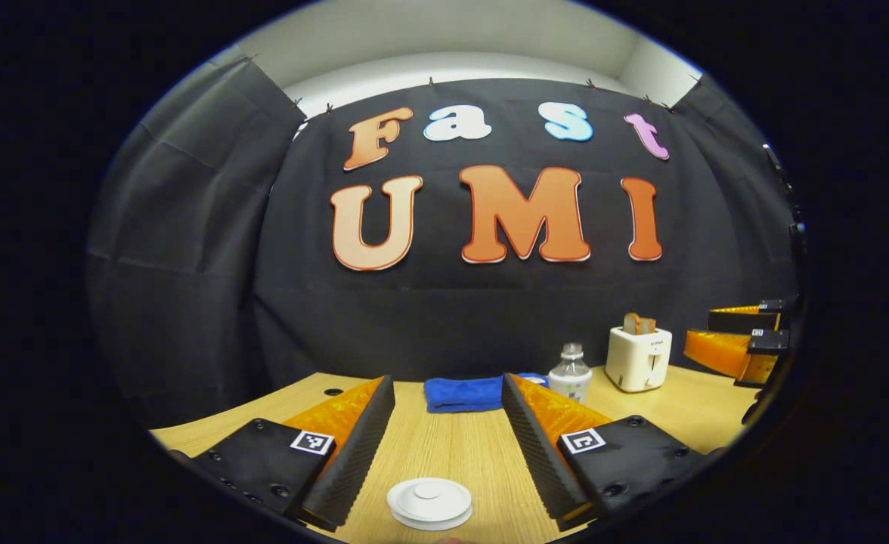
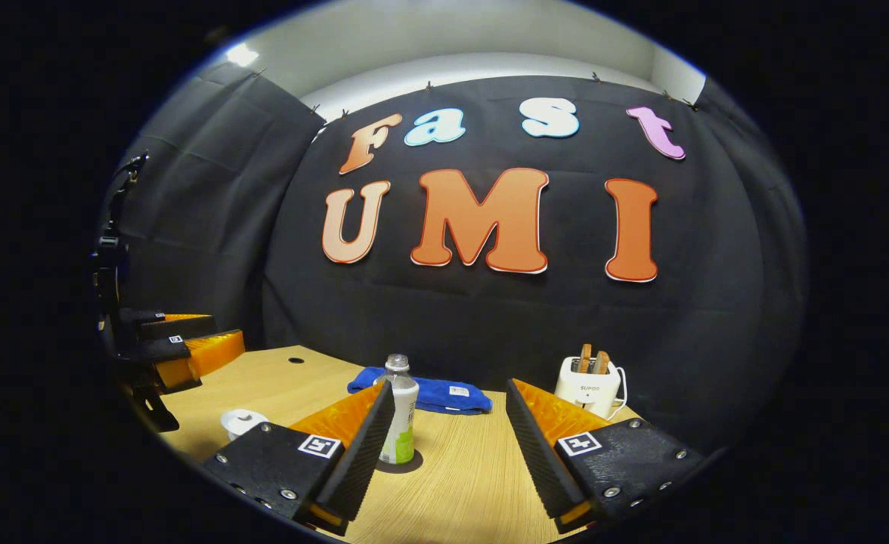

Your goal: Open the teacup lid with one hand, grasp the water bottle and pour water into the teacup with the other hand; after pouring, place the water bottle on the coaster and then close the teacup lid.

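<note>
While both grippers hang wide open and empty, the teacup lid (image 1: 429, 502) sits on the table (image 1: 459, 446) directly between the left gripper (image 1: 448, 423) fingers, and the upright water bottle (image 2: 401, 412) stands just ahead-left of the right gripper (image 2: 450, 431).

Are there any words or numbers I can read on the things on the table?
None can be read for sure.
Toaster: small print on its front, too small to read.
Water bottle: label too blurred.
Blue towel: white tag, too small.
Left gripper and right gripper: square pattern markers, no words.
</note>
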Action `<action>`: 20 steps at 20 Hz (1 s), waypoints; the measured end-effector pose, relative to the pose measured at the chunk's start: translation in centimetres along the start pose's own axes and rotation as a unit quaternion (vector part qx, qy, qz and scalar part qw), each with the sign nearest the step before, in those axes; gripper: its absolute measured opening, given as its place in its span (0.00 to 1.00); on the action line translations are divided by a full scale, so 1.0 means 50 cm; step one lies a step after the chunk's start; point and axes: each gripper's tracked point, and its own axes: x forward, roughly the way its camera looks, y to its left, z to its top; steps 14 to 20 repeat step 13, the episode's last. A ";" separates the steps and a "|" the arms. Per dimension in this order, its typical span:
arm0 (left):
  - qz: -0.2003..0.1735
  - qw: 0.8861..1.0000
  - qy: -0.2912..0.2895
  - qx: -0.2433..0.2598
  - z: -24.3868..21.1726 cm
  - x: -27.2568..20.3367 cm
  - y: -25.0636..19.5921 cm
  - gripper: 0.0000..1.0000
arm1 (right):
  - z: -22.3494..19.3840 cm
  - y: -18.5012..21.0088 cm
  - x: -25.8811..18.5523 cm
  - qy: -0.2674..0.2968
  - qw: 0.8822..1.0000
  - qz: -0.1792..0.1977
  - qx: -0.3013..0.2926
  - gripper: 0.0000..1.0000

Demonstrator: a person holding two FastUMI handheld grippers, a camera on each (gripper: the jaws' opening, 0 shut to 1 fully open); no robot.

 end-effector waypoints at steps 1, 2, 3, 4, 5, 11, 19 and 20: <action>0.010 1.000 -0.005 0.007 0.015 -0.001 0.007 0.91 | 0.009 -0.004 -0.006 -0.005 1.000 -0.007 0.000 0.89; 0.031 0.999 -0.007 0.017 0.027 -0.003 0.026 0.92 | 0.015 -0.006 -0.010 -0.005 1.000 -0.007 -0.001 0.89; 0.037 0.999 -0.009 0.023 0.039 -0.004 0.032 0.94 | 0.019 -0.007 -0.014 -0.004 1.000 -0.009 -0.001 0.89; 0.037 0.999 -0.015 0.020 0.052 -0.008 0.029 0.93 | 0.026 -0.012 -0.017 -0.003 1.000 -0.013 0.003 0.89; 0.034 0.999 -0.022 0.013 0.064 -0.009 0.026 0.96 | 0.033 -0.019 -0.019 -0.003 1.000 -0.017 0.006 0.89; 0.026 0.999 -0.038 -0.012 0.091 -0.016 0.038 0.93 | 0.051 -0.049 -0.027 -0.019 0.999 -0.039 -0.012 0.89; 0.019 0.999 -0.043 -0.014 0.097 -0.016 0.030 0.93 | 0.052 -0.052 -0.026 -0.019 0.999 -0.038 -0.003 0.89; 0.019 0.999 -0.043 -0.014 0.097 -0.016 0.030 0.93 | 0.052 -0.052 -0.026 -0.019 0.999 -0.038 -0.003 0.89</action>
